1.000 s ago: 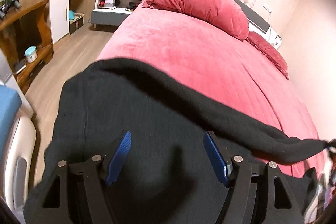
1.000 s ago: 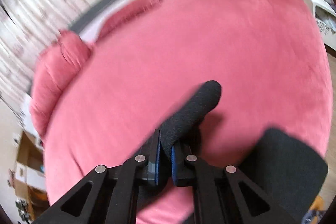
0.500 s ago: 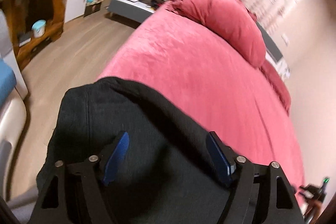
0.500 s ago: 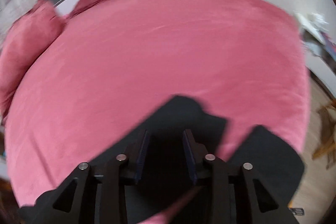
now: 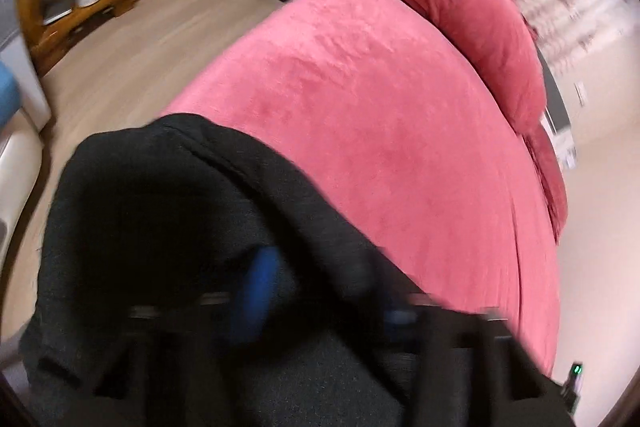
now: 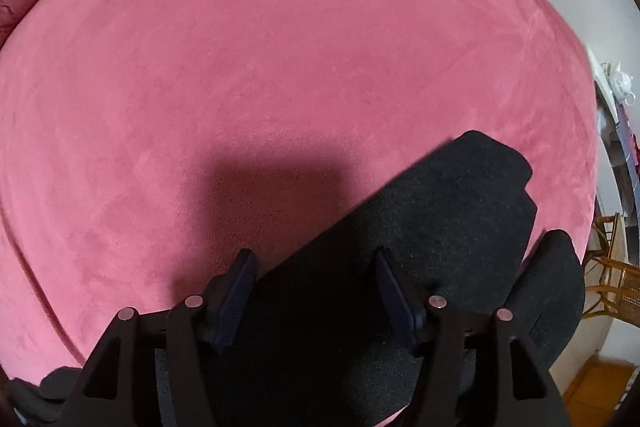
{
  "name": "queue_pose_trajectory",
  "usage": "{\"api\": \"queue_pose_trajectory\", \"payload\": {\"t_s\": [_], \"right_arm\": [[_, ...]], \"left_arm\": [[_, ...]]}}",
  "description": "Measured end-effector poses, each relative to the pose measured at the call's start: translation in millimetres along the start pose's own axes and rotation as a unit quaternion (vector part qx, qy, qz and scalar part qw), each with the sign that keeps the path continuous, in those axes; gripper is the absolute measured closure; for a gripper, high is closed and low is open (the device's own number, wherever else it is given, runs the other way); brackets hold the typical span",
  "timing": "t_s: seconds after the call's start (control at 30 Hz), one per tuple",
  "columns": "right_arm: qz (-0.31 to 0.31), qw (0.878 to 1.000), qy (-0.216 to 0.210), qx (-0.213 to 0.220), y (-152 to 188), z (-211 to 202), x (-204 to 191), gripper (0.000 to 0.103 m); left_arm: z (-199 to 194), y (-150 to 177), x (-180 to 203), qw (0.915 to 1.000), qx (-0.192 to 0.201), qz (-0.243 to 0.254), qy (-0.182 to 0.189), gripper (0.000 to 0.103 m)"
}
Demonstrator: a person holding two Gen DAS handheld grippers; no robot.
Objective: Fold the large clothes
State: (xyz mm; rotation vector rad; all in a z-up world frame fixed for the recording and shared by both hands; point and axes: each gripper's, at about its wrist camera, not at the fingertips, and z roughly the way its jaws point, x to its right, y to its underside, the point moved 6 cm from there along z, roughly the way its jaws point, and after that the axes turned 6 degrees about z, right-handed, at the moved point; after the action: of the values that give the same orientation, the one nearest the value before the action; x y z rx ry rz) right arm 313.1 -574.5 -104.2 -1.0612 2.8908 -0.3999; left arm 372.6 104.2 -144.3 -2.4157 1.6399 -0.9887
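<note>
In the left wrist view the left tool (image 5: 320,291), blurred, has just been closing into the black garment (image 5: 168,211) at the bed (image 5: 392,115) foot edge; whether it grips, I cannot tell. In the right wrist view the right tool (image 6: 316,291) has just been opening and stands spread over a laid-down flap of the garment on the bed, so folding looks begun, not finished.

1. Black garment (image 6: 440,211), under and ahead of the right gripper (image 6: 314,291): matt knitted cloth with a coarse, grainy nap.
2. Bed cover (image 6: 280,47), ahead of it: pink velvety cloth, soft sheen, brushed streaks.
3. Gripper fingers (image 6: 236,291): matt black plastic, ribbed blue pads, bright metal pins.
4. Floor (image 5: 120,67), left of the left gripper: smooth wood-look boards.
</note>
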Motion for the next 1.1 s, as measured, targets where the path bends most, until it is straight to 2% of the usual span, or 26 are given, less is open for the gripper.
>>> {"api": "queue_pose_trajectory", "payload": {"t_s": [0.03, 0.07, 0.1, 0.13, 0.23, 0.37, 0.47, 0.57, 0.67, 0.7, 0.73, 0.8, 0.83, 0.9, 0.97, 1.07, 1.1], "right_arm": [[-0.001, 1.000, -0.010, 0.007, 2.6, -2.5, 3.5, 0.062], [-0.008, 1.000, -0.011, 0.013, 7.4, -4.7, 7.9, 0.071], [-0.016, 0.999, -0.013, 0.027, 10.5, -9.3, 16.1, 0.086], [-0.015, 0.999, -0.024, 0.031, 15.4, -11.9, 27.2, 0.092], [0.022, 0.995, -0.089, 0.037, 36.0, -25.0, 58.3, 0.096], [0.079, 0.980, -0.164, 0.082, 64.6, -51.6, 101.6, 0.097], [0.124, 0.964, -0.210, 0.105, 97.7, -61.0, 136.4, 0.097], [0.158, 0.955, -0.230, 0.097, 143.1, -45.7, 157.9, 0.097], [0.169, 0.954, -0.239, 0.059, 175.3, -22.2, 163.6, 0.095], [0.178, 0.952, -0.243, 0.055, 177.5, -24.7, 169.1, 0.086], [0.188, 0.951, -0.236, 0.059, 184.1, -25.4, 170.9, 0.069], [0.208, 0.951, -0.215, 0.082, 187.2, -31.5, 176.6, 0.057], [0.220, 0.946, -0.218, 0.096, 183.8, -36.9, 180.7, 0.051], [0.243, 0.936, -0.237, 0.094, 176.7, -38.5, 183.8, 0.043], [0.267, 0.930, -0.242, 0.078, 171.0, -29.6, 187.6, 0.043], [0.313, 0.908, -0.275, 0.038, 153.4, -10.8, 181.5, 0.043], [0.324, 0.906, -0.271, 0.031, 151.3, -7.2, 183.8, 0.043]], "left_arm": [[-0.1, 4.3, 3.1, 0.9998, -0.007, 0.015, 0.008, 0.089], [-3.3, 6.1, 5.0, 0.9996, 0.001, 0.028, 0.003, 0.089], [-7.4, 7.3, 6.4, 0.9991, 0.012, 0.039, 0.003, 0.090], [-12.1, 8.5, 8.3, 0.9985, 0.021, 0.049, 0.007, 0.091], [-33.4, 16.7, 7.6, 0.9971, 0.046, 0.055, 0.026, 0.092], [-65.3, 34.0, -2.8, 0.9955, 0.067, 0.032, 0.059, 0.093], [-83.7, 46.4, -5.1, 0.9936, 0.078, 0.019, 0.079, 0.093], [-99.8, 60.7, -7.4, 0.9920, 0.087, 0.021, 0.090, 0.094], [-107.6, 72.9, -10.9, 0.9922, 0.082, 0.022, 0.091, 0.094], [-109.5, 76.3, -13.4, 0.9925, 0.079, 0.016, 0.092, 0.094], [-111.7, 78.8, -15.2, 0.9925, 0.078, 0.012, 0.093, 0.094], [-114.5, 82.5, -15.9, 0.9926, 0.077, 0.008, 0.093, 0.094], [-115.1, 84.1, -15.0, 0.9927, 0.077, 0.010, 0.092, 0.094], [-116.8, 86.4, -12.1, 0.9929, 0.080, 0.019, 0.086, 0.094], [-117.5, 87.0, -10.7, 0.9930, 0.080, 0.023, 0.084, 0.094], [-118.6, 87.5, -10.6, 0.9930, 0.080, 0.024, 0.084, 0.094], [-120.7, 88.0, -8.8, 0.9929, 0.081, 0.027, 0.083, 0.094]]}}
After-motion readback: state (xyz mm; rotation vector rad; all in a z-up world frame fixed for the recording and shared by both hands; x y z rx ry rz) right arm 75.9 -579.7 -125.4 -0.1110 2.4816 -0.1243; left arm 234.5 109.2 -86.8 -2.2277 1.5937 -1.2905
